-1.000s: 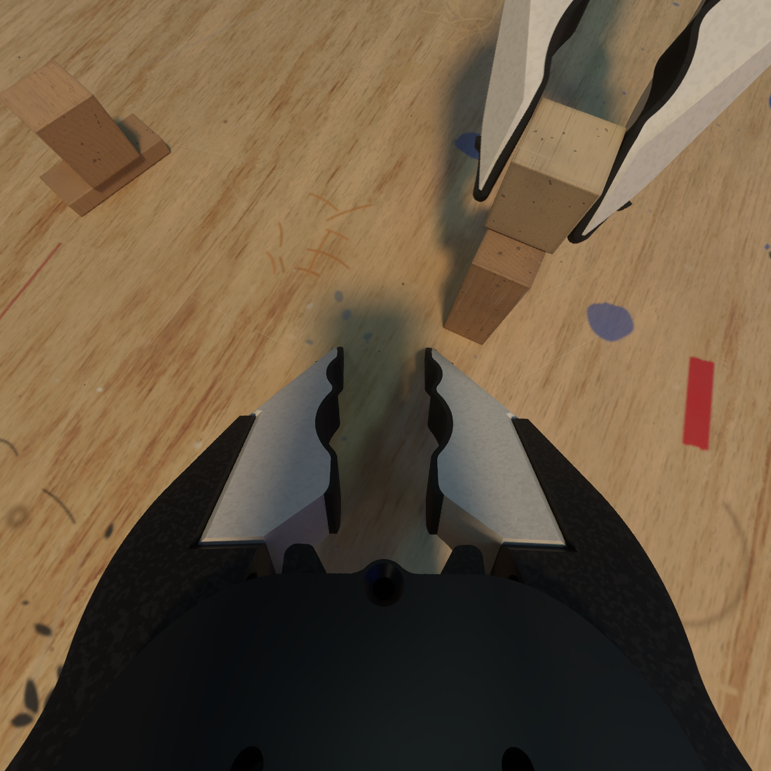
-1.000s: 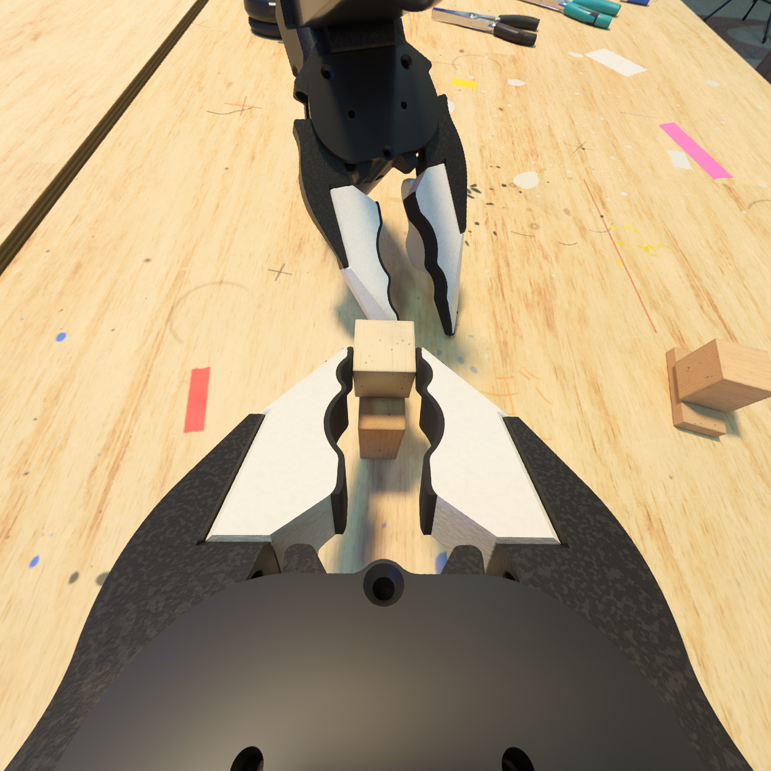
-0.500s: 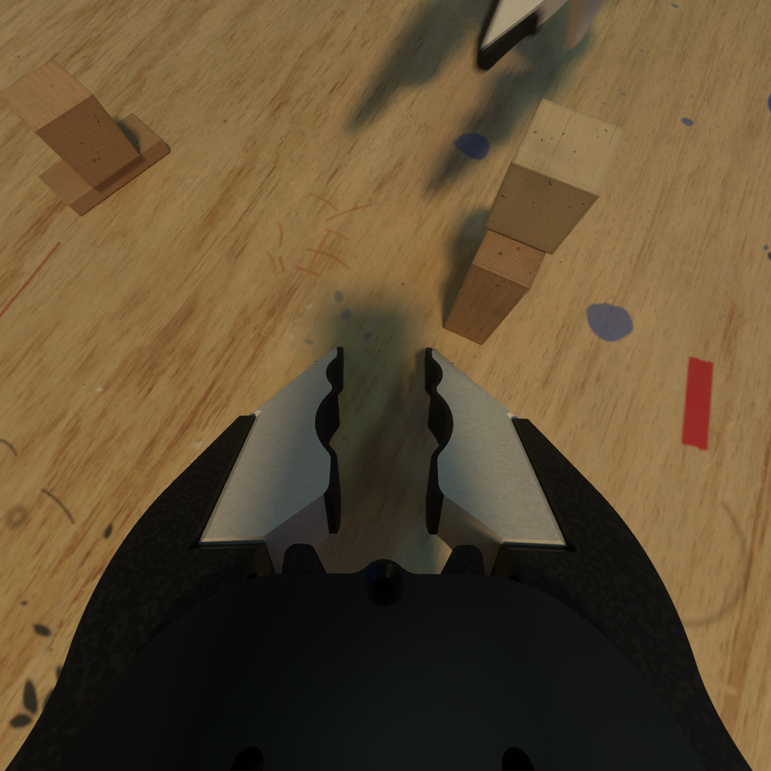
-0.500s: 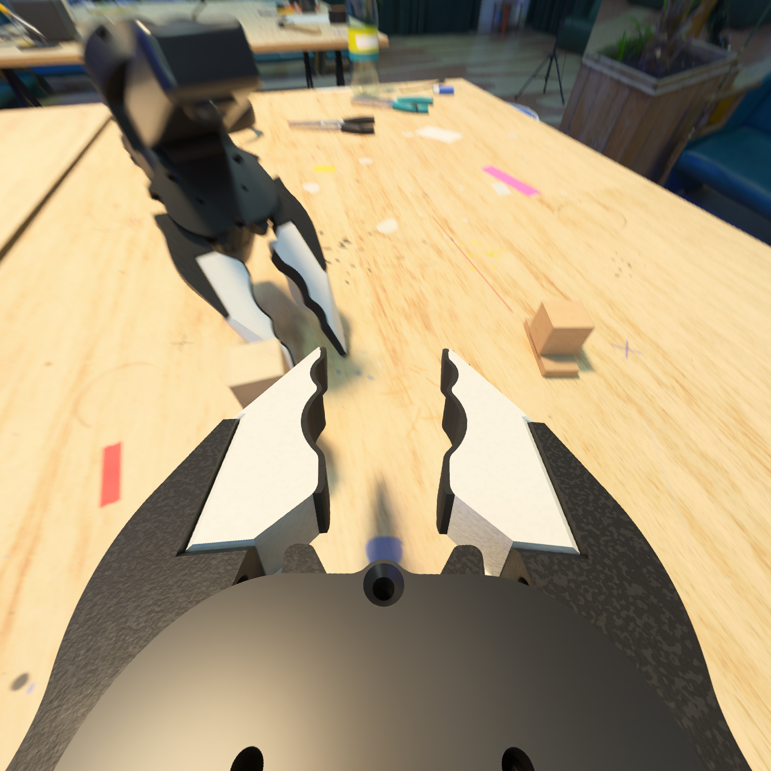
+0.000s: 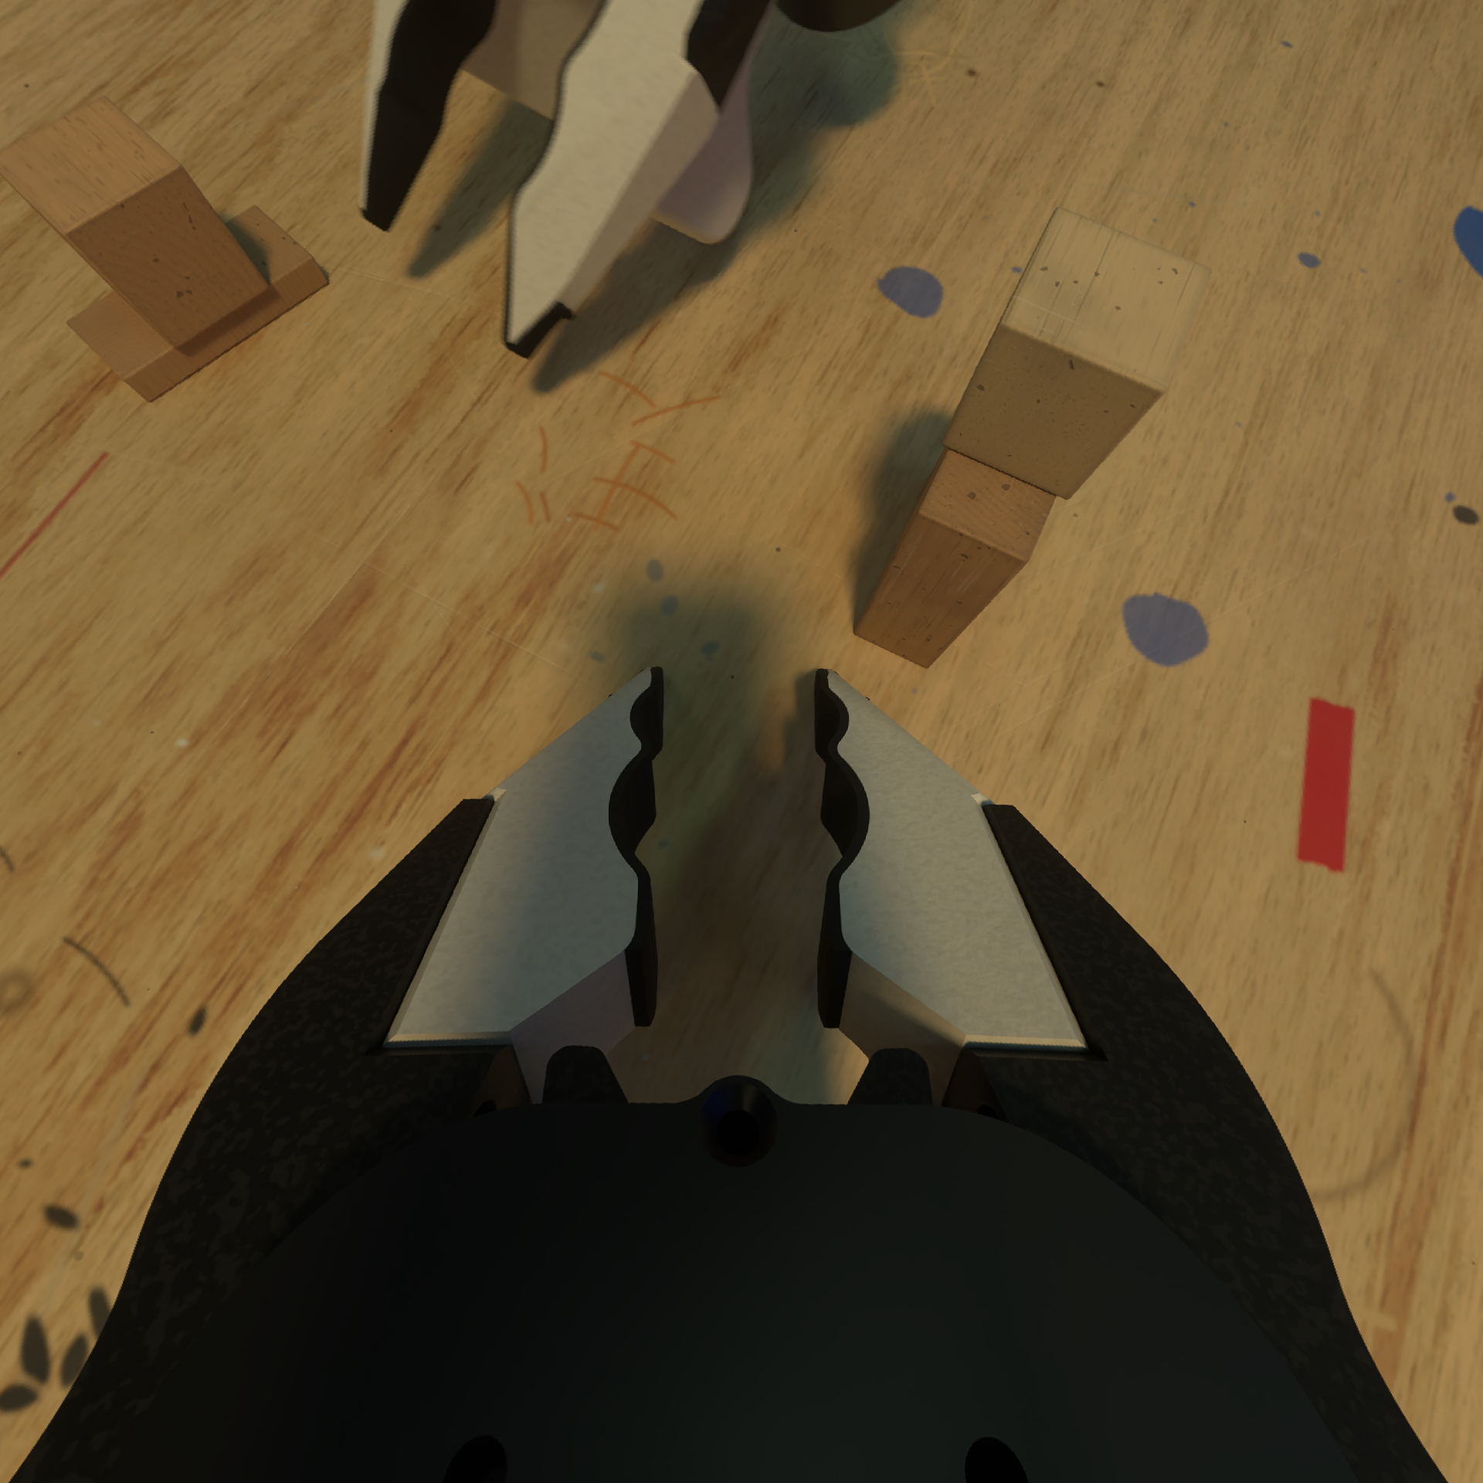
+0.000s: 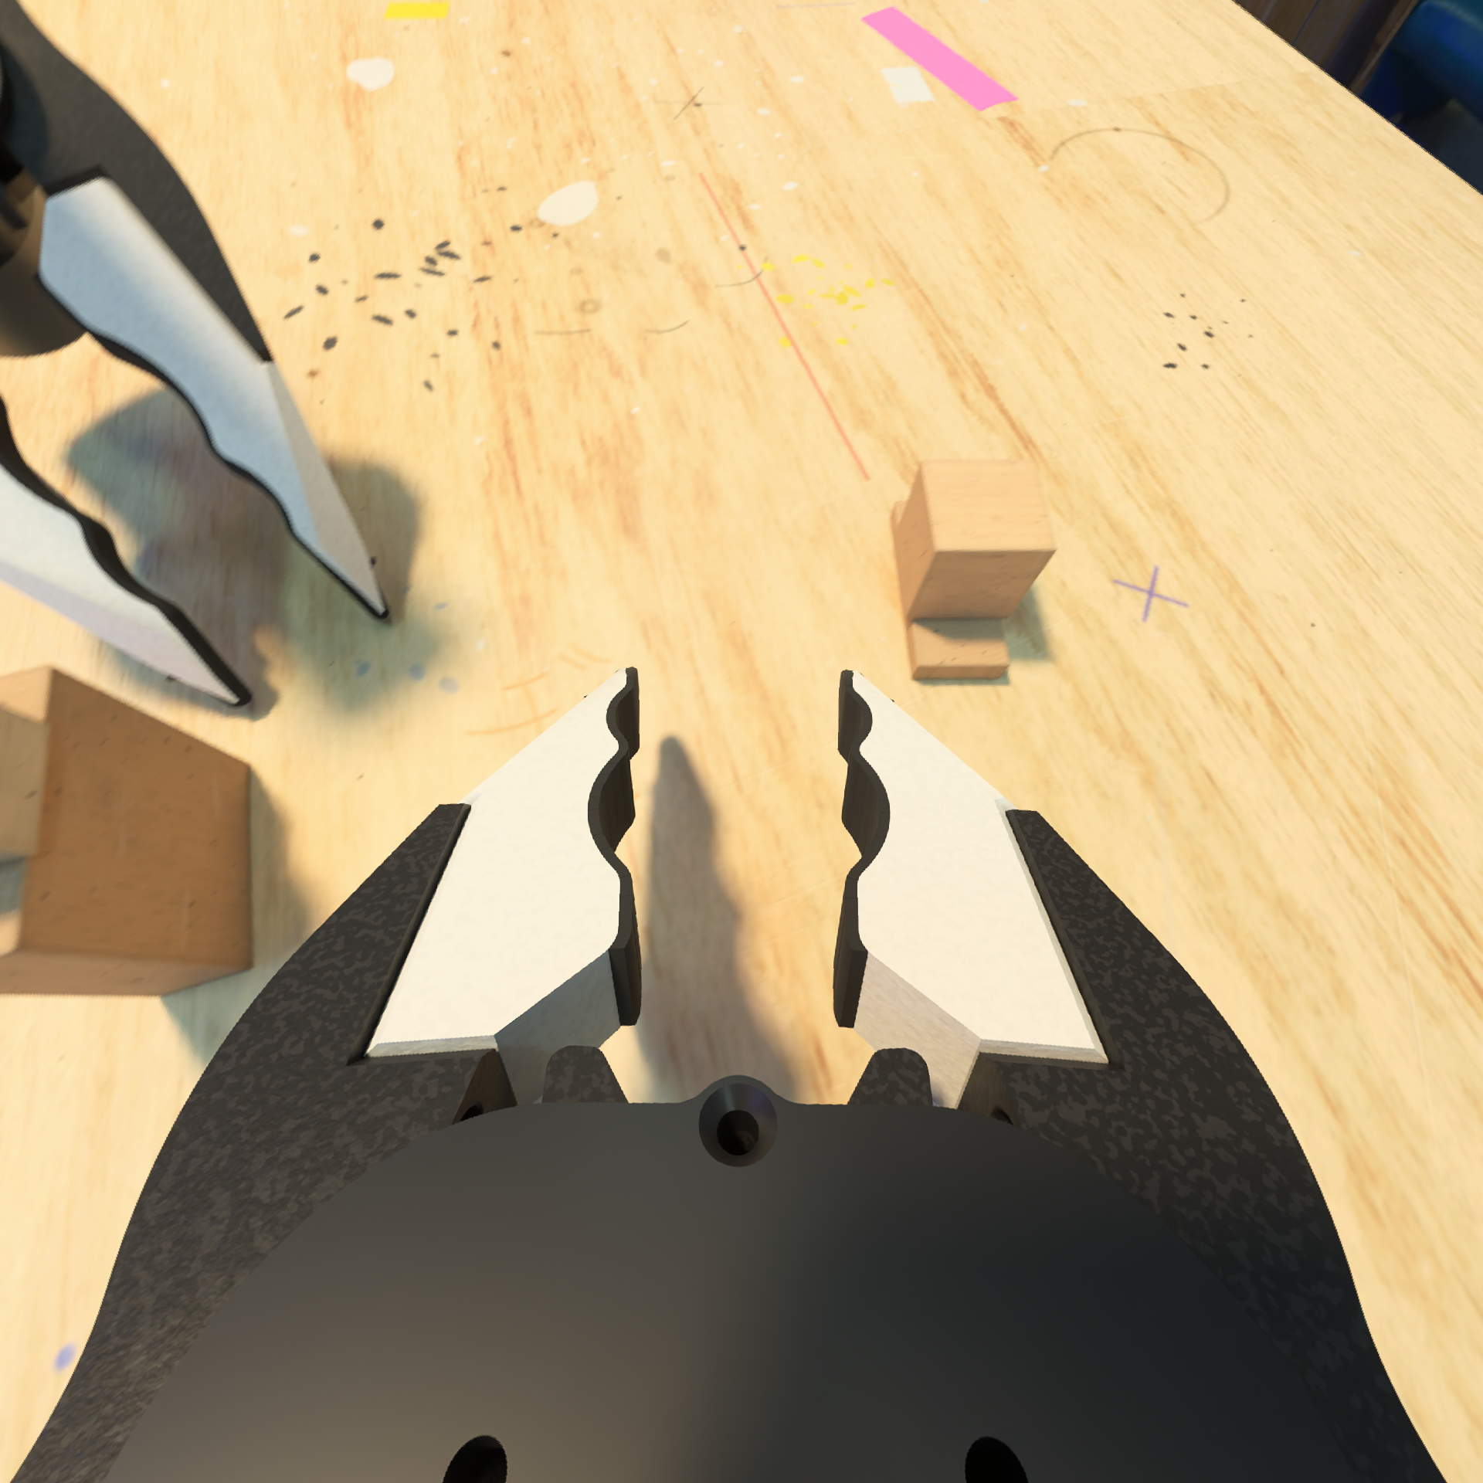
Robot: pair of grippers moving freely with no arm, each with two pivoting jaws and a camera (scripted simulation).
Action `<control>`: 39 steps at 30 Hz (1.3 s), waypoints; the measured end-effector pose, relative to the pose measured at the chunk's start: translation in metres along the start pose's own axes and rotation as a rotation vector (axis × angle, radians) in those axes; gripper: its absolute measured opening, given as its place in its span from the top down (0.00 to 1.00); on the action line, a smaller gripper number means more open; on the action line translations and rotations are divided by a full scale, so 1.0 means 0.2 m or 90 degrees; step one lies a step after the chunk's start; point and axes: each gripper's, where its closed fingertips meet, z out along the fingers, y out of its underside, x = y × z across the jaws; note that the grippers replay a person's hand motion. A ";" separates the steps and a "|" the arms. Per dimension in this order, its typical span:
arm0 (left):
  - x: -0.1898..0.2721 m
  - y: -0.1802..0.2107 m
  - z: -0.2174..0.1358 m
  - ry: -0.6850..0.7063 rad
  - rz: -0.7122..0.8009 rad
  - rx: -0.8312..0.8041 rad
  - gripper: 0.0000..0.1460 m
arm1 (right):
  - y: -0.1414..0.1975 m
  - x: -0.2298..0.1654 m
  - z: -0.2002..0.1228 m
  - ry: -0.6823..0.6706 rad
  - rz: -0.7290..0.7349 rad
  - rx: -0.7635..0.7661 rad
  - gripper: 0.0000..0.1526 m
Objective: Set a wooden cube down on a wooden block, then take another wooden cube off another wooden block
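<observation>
A pale wooden cube [image 5: 1075, 353] rests on an upright wooden block [image 5: 955, 562], to the right ahead of my left gripper [image 5: 737, 678], which is open and empty, low over the table. This stack also shows at the left edge of the right wrist view [image 6: 136, 843]. A second cube [image 6: 971, 538] sits on a flat wooden block [image 6: 959, 650], ahead and to the right of my right gripper [image 6: 738, 678], which is open and empty. In the left wrist view this cube [image 5: 136, 217] and its flat block [image 5: 201, 337] are at far left, with the right gripper [image 5: 449, 281] beside them.
The left gripper [image 6: 313, 654] stands at the left of the right wrist view, tips near the table. The wooden tabletop [image 6: 1204, 802] bears paint spots, a red tape strip [image 5: 1324, 786] and a pink tape strip [image 6: 939, 56].
My right gripper let go of the pale cube, leaving it on the upright block, pulled away and swung towards the second cube. The left gripper has not moved.
</observation>
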 end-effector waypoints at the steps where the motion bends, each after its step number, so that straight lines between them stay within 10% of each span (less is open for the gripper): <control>1: 0.00 0.00 0.00 0.001 -0.003 0.001 0.75 | -0.01 0.03 0.01 -0.005 0.008 0.005 0.67; 24: 0.00 0.00 0.00 -0.005 -0.010 0.002 0.75 | -0.11 0.31 0.21 0.019 -0.013 -0.019 0.79; 39: 0.02 0.00 0.00 -0.009 0.013 -0.003 0.69 | 0.08 0.11 -0.08 0.090 -0.048 -0.032 0.79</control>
